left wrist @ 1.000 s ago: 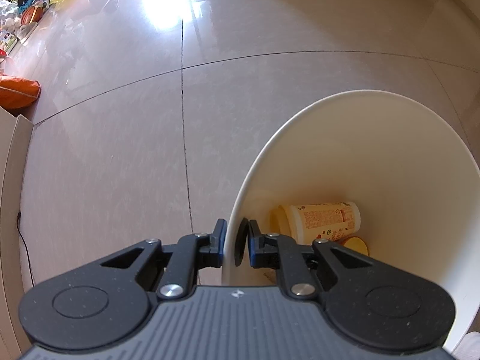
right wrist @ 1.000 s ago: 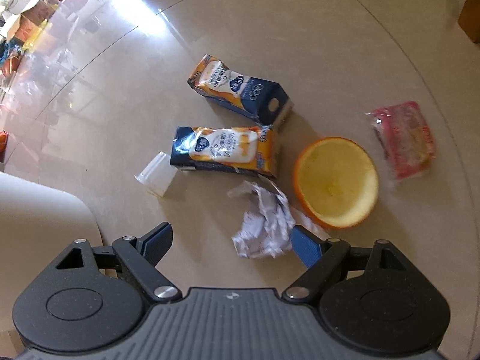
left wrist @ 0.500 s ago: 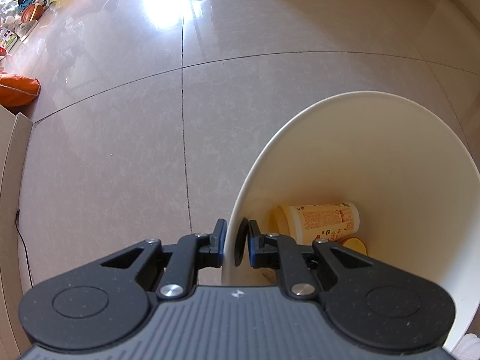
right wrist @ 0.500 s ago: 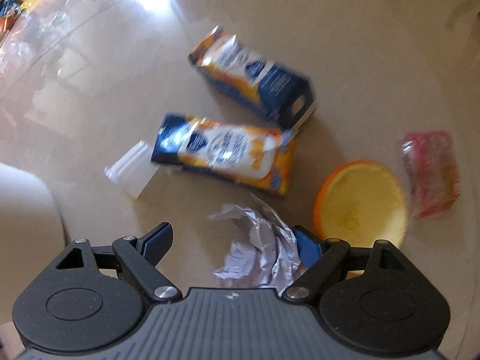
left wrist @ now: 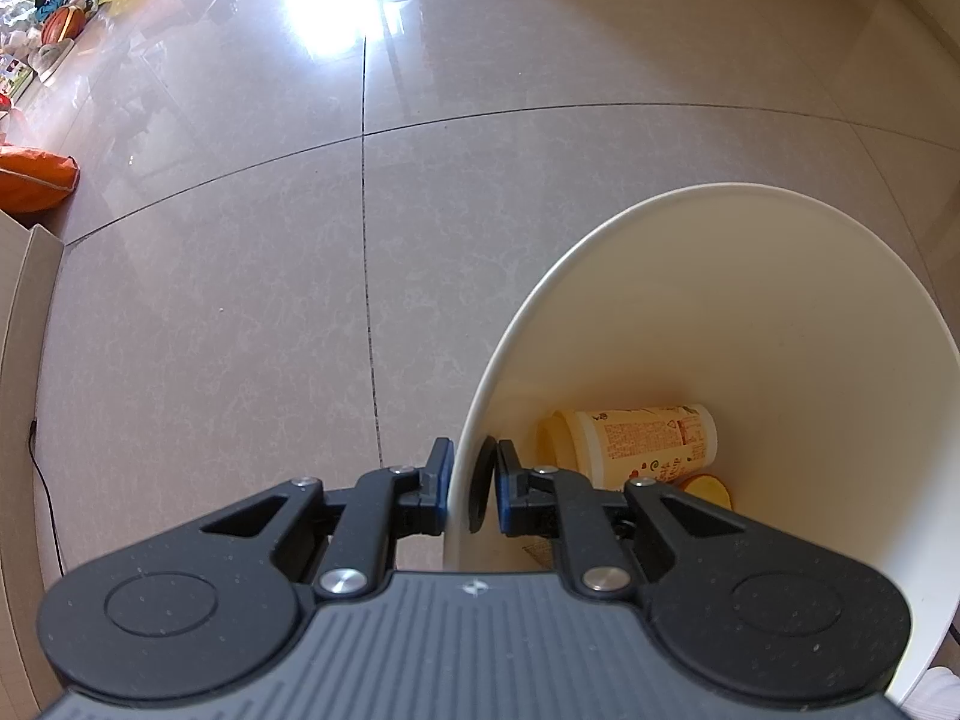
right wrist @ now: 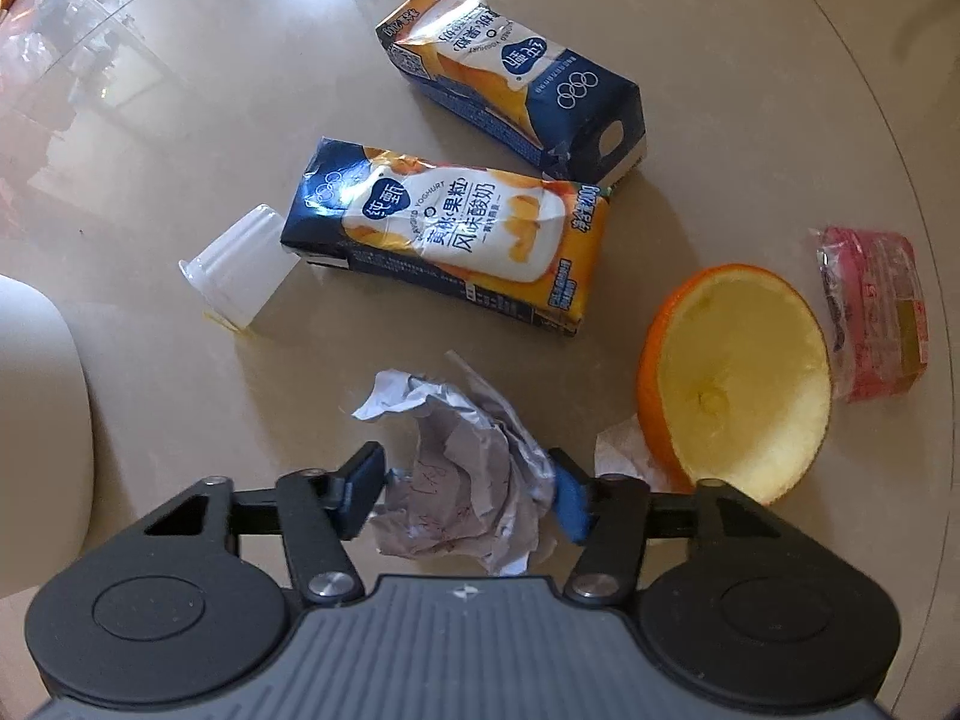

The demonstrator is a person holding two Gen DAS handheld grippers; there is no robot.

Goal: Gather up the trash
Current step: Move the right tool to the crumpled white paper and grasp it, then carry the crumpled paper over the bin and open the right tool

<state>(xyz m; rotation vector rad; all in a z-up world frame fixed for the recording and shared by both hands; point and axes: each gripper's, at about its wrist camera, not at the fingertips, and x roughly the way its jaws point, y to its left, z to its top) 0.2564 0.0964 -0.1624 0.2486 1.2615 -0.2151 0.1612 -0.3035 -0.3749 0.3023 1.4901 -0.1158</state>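
Gripping the rim of the cream bin, the left gripper is clamped tight on its wall. On the tabletop, the right gripper is closing around the crumpled paper; a firm pinch, then a lift toward the bin, is judged next.

Two yogurt cartons, one plastic cup, one crumpled paper, one orange half, one pink wrapper. In the one bin: one paper cup, perhaps one orange piece.
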